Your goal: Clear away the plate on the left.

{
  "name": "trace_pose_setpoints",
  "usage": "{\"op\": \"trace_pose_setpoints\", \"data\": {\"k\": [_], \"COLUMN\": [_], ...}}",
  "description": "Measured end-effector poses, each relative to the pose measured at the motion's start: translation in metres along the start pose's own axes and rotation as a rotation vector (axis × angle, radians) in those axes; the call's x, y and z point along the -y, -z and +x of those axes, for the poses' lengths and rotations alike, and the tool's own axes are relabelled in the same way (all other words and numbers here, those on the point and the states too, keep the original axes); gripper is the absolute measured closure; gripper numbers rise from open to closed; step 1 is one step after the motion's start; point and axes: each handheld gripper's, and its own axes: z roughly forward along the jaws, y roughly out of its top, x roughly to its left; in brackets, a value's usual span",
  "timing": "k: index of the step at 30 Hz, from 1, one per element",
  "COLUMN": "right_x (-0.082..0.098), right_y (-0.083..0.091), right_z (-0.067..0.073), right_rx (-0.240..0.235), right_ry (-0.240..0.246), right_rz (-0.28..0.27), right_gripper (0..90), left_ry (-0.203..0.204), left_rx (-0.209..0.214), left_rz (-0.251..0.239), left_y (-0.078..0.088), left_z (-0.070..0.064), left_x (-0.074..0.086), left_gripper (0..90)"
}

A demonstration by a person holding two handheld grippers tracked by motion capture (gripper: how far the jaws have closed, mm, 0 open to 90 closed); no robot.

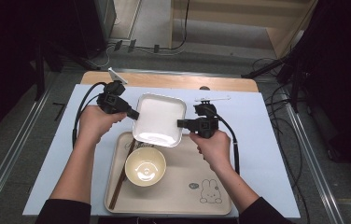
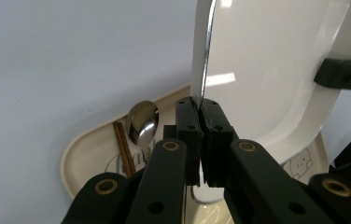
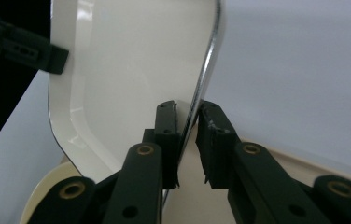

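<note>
The left gripper [image 1: 135, 115] and right gripper [image 1: 180, 123] are each clamping opposite rims of the white square plate [image 1: 158, 119], holding it above the beige tray [image 1: 183, 186].

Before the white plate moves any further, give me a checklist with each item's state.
1. Left gripper clamped on the white plate rim: ok.
2. Right gripper pressing on the opposite rim: cannot tell, a gap shows beside one pad.
3. Plate empty: ok.
4. Plate clear of the bowl below: cannot tell.
5. Spoon and chopsticks lying on the tray: ok.
</note>
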Motion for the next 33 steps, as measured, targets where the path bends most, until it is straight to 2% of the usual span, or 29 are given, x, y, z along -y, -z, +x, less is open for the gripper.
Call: {"op": "trace_pose_setpoints", "data": {"k": [5,9,10,13,16,19,24,27,33], "right_x": [-0.005,-0.009,-0.009,-0.010,-0.010,-0.011,-0.011,-0.009,-0.002], "right_y": [0.006,0.008,0.008,0.009,0.013,0.018,0.025,0.026,0.032], "right_z": [-0.009,-0.013,-0.013,-0.016,-0.020,-0.026,-0.037,-0.042,-0.048], "right_rx": [-0.001,-0.005,0.009,0.023,0.027,0.025,0.024,0.028,0.033], "right_ry": [-0.047,-0.055,-0.053,-0.044,-0.041,-0.051,-0.069,-0.074,-0.073], "right_rz": [-0.051,-0.051,-0.047,-0.030,-0.045,-0.055,-0.047,-0.037,-0.023], "right_gripper": [84.2,84.7,84.9,85.0,85.1,85.1,85.2,85.1,85.2], "left_ry": [-0.018,-0.038,-0.048,-0.074,-0.088,-0.119,-0.136,-0.145,-0.159], "left_rx": [0.010,0.021,0.023,0.020,0.020,0.015,0.029,0.017,0.034], "left_rz": [-0.008,-0.020,-0.022,-0.023,-0.029,-0.044,-0.058,-0.060,-0.073], "left_y": [-0.001,-0.001,0.000,0.001,0.003,0.005,0.011,0.013,0.018], "left_z": [-0.006,-0.008,-0.009,-0.012,-0.013,-0.012,-0.011,-0.009,0.002], "left_x": [-0.001,0.000,0.000,0.001,0.002,0.004,0.009,0.012,0.023], "left_gripper": [87.6,86.4,85.3,79.4,72.6,65.7,56.8,52.7,46.7]}}
